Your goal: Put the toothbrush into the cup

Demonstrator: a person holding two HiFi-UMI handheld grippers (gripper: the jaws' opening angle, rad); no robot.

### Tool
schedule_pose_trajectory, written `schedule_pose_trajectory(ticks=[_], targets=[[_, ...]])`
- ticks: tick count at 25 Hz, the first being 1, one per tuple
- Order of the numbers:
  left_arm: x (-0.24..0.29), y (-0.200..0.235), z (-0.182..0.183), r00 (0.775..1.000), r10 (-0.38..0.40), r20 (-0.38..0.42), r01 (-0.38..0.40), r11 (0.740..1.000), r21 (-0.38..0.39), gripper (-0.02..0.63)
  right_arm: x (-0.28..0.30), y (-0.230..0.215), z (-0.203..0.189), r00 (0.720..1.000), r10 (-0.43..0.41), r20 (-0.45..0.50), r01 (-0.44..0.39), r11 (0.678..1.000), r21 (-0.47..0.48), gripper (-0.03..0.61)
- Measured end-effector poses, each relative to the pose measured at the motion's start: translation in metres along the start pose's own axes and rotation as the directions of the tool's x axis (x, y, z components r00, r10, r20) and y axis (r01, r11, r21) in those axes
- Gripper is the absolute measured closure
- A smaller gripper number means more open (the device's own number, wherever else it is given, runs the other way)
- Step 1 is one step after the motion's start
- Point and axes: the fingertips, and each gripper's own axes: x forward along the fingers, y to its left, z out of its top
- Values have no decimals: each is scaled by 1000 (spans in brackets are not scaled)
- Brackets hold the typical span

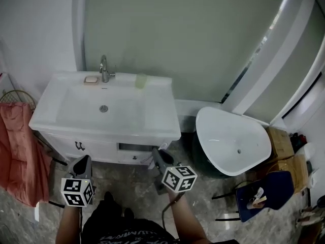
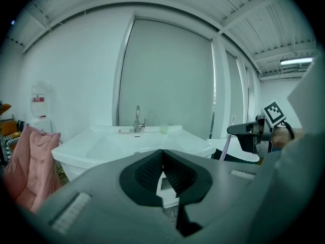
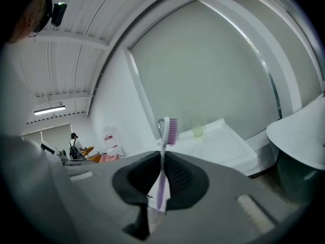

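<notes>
A pale green cup (image 1: 140, 81) stands on the back rim of the white washbasin (image 1: 152, 126), right of the faucet (image 1: 104, 69). My right gripper (image 1: 158, 154) hangs in front of the basin cabinet, shut on a purple-and-white toothbrush (image 3: 163, 159) that stands upright between the pads, bristles (image 3: 172, 130) on top. The cup (image 3: 197, 131) shows far beyond it. My left gripper (image 1: 82, 162) is lower left of the basin; its jaws (image 2: 162, 152) are shut with nothing between them. From there the cup (image 2: 163, 128) and the right gripper (image 2: 248, 131) are visible.
A soap dish (image 1: 91, 80) lies left of the faucet. A pink cloth (image 1: 20, 151) hangs left of the basin. A white tub (image 1: 233, 141) stands to the right, with cardboard boxes (image 1: 284, 149) and a blue chair (image 1: 266, 192) beyond. A person (image 3: 74, 145) stands far off.
</notes>
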Motion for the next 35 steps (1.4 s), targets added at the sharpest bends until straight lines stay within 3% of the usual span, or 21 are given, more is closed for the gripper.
schedule_pose_trajectory(ticks=[8, 19, 35], targets=[[70, 11, 21, 999, -38, 1, 38, 999, 4, 606, 43, -32, 18, 999, -36, -3, 36, 999, 1, 552], [211, 37, 60, 992, -129, -5, 129, 992, -4, 606, 150, -86, 71, 995, -103, 6, 103, 994, -28, 552], [391, 71, 150, 972, -232, 21, 231, 972, 47, 606, 342, -138, 196, 983, -155, 96, 170, 969, -180, 552]])
